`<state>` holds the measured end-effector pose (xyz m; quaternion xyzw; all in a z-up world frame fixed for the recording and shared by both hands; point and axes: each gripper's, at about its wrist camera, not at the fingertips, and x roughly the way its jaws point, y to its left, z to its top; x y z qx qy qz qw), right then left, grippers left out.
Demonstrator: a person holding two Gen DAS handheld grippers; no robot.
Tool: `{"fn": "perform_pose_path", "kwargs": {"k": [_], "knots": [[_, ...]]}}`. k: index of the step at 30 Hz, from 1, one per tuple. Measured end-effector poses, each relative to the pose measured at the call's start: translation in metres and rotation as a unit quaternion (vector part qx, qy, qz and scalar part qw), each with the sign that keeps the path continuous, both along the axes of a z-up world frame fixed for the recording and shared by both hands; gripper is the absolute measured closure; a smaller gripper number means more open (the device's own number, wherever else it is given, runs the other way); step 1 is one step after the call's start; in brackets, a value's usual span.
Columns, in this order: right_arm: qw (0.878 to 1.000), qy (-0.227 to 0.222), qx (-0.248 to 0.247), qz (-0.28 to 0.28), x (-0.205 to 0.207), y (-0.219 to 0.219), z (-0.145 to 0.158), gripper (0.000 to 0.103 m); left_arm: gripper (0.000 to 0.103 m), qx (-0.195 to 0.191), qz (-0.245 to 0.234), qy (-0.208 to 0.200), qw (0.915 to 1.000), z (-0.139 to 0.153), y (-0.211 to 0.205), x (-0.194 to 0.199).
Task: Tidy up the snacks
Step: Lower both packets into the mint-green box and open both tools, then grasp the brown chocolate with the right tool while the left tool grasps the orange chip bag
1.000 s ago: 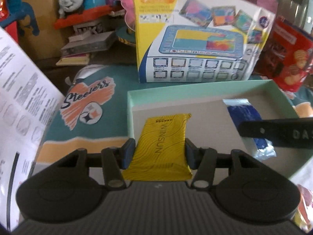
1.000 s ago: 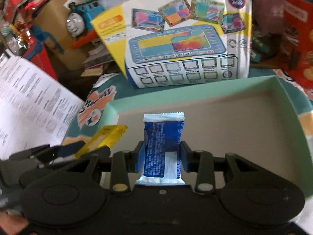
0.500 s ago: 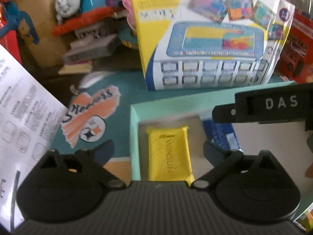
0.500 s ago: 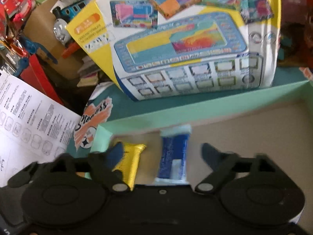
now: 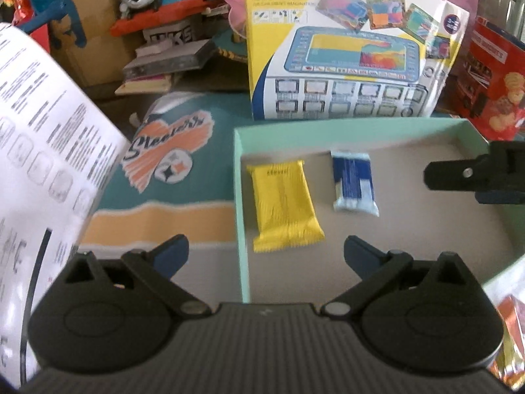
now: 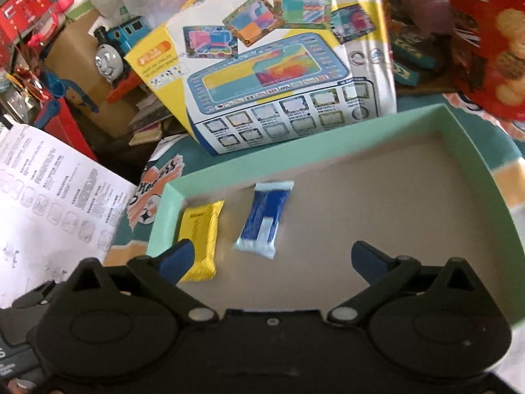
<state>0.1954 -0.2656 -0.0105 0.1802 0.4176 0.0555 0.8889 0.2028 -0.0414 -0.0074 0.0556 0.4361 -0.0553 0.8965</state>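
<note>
yellow snack packet point(image 5: 284, 204) lies flat beside blue packet point(image 5: 353, 182).

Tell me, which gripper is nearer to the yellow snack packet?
Left. The left gripper is open just behind the yellow snack packet; the right gripper, also open, is centred beside it, behind the blue packet.
</note>
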Motion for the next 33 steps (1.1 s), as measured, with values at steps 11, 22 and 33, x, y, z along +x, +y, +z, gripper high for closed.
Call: {"fn": "perform_pose_path", "kwargs": {"k": [11, 22, 33], "knots": [[0.999, -0.027, -0.024, 0.037, -0.097, 0.015, 0.022, 0.000, 0.000, -0.001, 0.016, 0.006, 0.9999, 0.005, 0.030, -0.071], [0.999, 0.007, -0.015, 0.047, -0.158, 0.030, -0.006, 0.005, 0.000, 0.020, 0.027, 0.034, 0.9989, -0.030, 0.068, -0.119], [0.995, 0.014, -0.067, 0.075, -0.157, 0.047, -0.028, 0.033, 0.000, -0.074, 0.068, 0.117, 0.9881, -0.058, 0.077, -0.119]]}}
